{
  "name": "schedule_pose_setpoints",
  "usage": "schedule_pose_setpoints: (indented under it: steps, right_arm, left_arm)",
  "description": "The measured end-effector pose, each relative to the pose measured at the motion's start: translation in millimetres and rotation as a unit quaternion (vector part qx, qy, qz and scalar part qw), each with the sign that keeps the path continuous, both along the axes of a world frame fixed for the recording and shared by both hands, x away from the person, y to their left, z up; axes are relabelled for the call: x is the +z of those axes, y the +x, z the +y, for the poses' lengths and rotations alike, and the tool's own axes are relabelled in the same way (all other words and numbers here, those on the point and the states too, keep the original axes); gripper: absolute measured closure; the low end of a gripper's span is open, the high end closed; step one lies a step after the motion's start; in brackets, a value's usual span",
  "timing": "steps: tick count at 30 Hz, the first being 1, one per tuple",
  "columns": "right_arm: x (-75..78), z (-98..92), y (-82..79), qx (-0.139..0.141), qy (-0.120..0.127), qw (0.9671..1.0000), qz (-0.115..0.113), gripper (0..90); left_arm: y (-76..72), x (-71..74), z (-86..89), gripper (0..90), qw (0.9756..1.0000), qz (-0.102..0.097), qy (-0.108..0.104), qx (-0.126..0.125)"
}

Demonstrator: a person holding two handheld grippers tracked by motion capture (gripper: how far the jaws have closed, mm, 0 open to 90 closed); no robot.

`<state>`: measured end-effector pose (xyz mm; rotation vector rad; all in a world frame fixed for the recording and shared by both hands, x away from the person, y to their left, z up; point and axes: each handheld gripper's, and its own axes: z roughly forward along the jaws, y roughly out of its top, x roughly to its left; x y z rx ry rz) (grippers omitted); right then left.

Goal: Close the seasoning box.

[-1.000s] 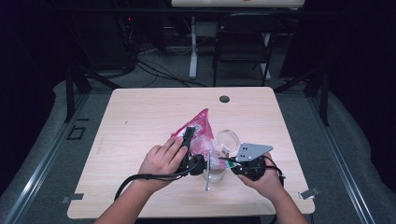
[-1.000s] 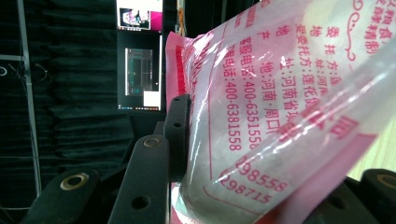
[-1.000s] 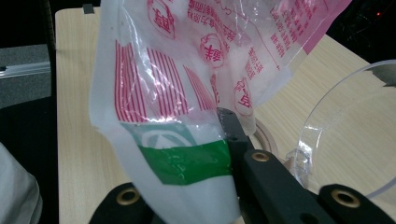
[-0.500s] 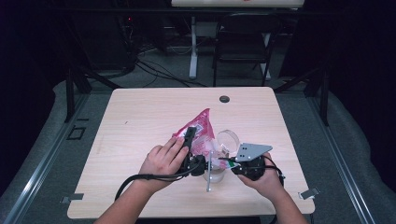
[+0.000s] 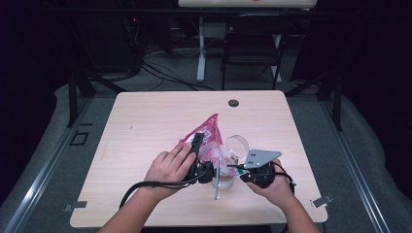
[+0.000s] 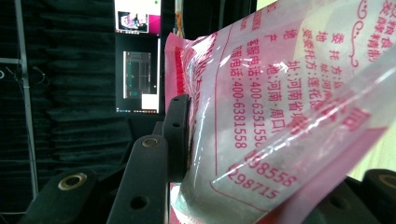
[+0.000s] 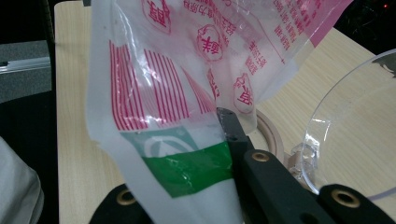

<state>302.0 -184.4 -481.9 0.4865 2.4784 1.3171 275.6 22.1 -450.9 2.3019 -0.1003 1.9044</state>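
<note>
A pink and clear printed plastic bag [image 5: 206,136] hangs over the middle of the table, held from both sides. My left gripper [image 5: 198,140] is shut on its pink edge; in the left gripper view the bag [image 6: 289,107] sits pinched between the jaws of that gripper [image 6: 271,158]. My right gripper [image 5: 231,166] is shut on the lower corner, where the bag [image 7: 187,93] has a green band at the gripper [image 7: 182,144]. Below it stands a clear jar [image 5: 224,182] with its round lid [image 5: 237,144] tipped open.
A thin metal rod [image 5: 217,182] stands at the jar, toward the table's front edge. A small dark round hole [image 5: 233,103] sits near the far edge of the wooden table [image 5: 145,121]. A chair [image 5: 252,48] stands beyond the table. The clear lid [image 7: 359,135] is close on the right gripper's right.
</note>
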Motion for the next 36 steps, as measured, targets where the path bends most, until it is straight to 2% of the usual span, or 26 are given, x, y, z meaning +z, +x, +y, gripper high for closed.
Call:
schedule_pose_setpoints:
  steps: [13, 18, 21, 26, 36]
  right_arm:
    - [-2.0, 1.2, 0.9, 0.003, -0.003, 1.0, 0.002, 90.0]
    - [-1.7, 1.7, 0.4, 0.003, -0.004, 1.0, 0.001, 90.0]
    - [-1.2, 2.5, -0.3, 0.0, -0.005, 1.0, -0.002, 90.0]
    - [0.6, 2.4, -0.9, -0.005, -0.001, 1.0, -0.007, 90.0]
    - [3.0, 2.8, -1.6, -0.016, 0.0, 0.9997, -0.019, 90.0]
  left_arm:
    - [0.2, -0.6, -0.2, 67.7, 1.0, 0.003, 0.001, -0.001]
    - [-0.6, -0.7, 1.7, 67.9, 0.9999, 0.008, 0.002, 0.007]
    - [0.1, -1.1, 3.6, 68.0, 1.0, 0.006, -0.005, 0.002]
    - [-0.3, -1.0, 6.7, 68.1, 0.9996, 0.019, -0.013, 0.014]
    - [-1.0, -7.9, 12.5, 68.4, 0.999, 0.028, -0.03, 0.02]
